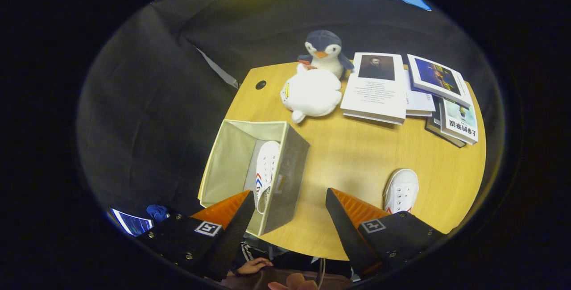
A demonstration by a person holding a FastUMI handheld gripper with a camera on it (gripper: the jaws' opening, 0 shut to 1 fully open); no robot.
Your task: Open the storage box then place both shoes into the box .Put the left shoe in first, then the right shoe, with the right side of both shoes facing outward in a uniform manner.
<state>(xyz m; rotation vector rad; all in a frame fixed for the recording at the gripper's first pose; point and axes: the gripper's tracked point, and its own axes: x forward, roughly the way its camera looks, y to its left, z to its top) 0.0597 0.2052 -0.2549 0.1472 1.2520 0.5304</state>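
- Gripper view: the gripper (290, 218) hangs high over the table (357, 156) with its two fingers spread wide and nothing between them.
- The storage box (232, 165) stands open near the table's left edge, just ahead of the left finger, which overlaps its near corner in this view.
- One white shoe (266, 169) already lies inside the box, on its side against the right-hand wall, its striped side turned up.
- The second white shoe (401, 190) rests on the table just beyond the right finger, well apart from the box, toe pointing away and laces up; its heel is hidden behind the finger.
- Handling, as I judge it: the shoe looks like light canvas with a rubber sole, soft in the upper and stiffer below. The collar or heel edge seems the best hold; a pinch across the soft toe may slip or crush it.
- The box walls look like thin fabric and may give way if bumped.
- Room: bare tabletop lies between box and shoe, so the path across is open. The shoe sits close to the table's near right edge, so a push could send it off.
- A toy penguin (324, 51), a white soft toy (311, 94) and a spread of books (379, 87) lie at the far side, clear of the work.
- A person's hand (254, 265) shows below the table edge.
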